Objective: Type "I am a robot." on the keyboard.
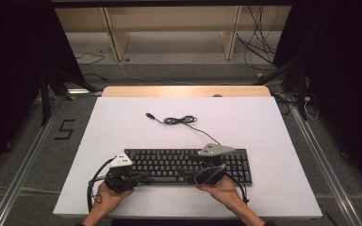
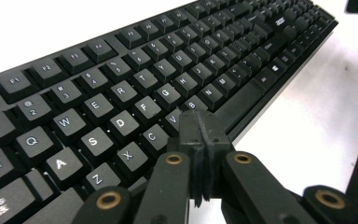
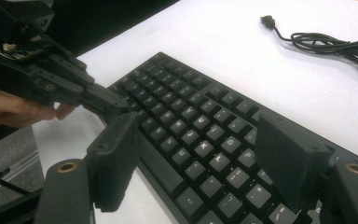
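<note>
**Weighing up a grip on the keyboard [image 1: 188, 165]**

Found the keyboard lying flat on the white worktop [image 1: 264, 122], close to the near edge, long side across, with its cable [image 1: 181, 120] trailing away to a loose coil and a free plug [image 1: 149, 115] farther back. Noted the left gripper [image 2: 200, 123] clenched tight on nothing, jaws pressed together, tip poised just over the bottom letter row beside the space bar [image 2: 244, 100]; could not tell contact with a key. Noted the right gripper [image 3: 200, 154] released, jaws spread wide above the right-hand letters, grasping nothing.

Judged the keyboard a light, stiff plastic slab: unlikely to sag, but long enough to swing or tip from a hold at one end. Judged the keycaps [image 2: 120, 122] smooth, sprung and poor to pinch, likely to sink or pop off under side load. Favoured a hold on the bare frame instead: front lip or short end edges, one gripper toward each end, jaws across the thin rim. Expected a slick case on a slick sheet, so apt to slide under a push. Reckoned on the coil dragging behind and the plug snagging.
</note>
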The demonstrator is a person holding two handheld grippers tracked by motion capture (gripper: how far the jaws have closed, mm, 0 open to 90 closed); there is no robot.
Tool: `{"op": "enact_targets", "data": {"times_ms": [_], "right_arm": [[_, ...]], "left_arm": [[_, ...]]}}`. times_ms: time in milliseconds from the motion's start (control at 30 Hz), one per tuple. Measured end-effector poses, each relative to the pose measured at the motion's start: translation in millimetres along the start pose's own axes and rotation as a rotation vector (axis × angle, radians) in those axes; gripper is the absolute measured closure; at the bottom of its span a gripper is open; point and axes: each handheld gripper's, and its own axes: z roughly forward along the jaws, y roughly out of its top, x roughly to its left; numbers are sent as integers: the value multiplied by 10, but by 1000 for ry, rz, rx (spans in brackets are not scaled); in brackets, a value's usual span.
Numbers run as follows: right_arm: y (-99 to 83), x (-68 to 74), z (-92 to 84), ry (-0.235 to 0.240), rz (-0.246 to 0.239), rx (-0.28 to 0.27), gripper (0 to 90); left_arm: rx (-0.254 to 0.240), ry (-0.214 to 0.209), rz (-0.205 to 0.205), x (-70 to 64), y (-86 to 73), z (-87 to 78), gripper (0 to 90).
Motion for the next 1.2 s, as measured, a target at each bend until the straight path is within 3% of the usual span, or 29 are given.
{"op": "enact_targets", "data": {"times_ms": [433, 500, 733, 867, 967, 1200], "right_arm": [[-15, 6, -22, 6, -3, 2, 317], [-16, 8, -24, 6, -1, 3, 317], [-19, 9, -23, 8, 0, 6, 317], [-18, 12, -25, 7, -4, 3, 317], [-13, 11, -37, 9, 2, 0, 317], [-12, 13, -48, 8, -1, -9, 316]], "left_arm": [[45, 8, 14, -9, -9, 114, 890], [60, 26, 22, -12, -17, 142, 891], [55, 22, 19, -19, -21, 149, 892], [54, 34, 42, -41, -6, 126, 889], [19, 29, 32, -30, 12, 74, 852], [-101, 19, -38, 72, 67, -133, 594]]}}
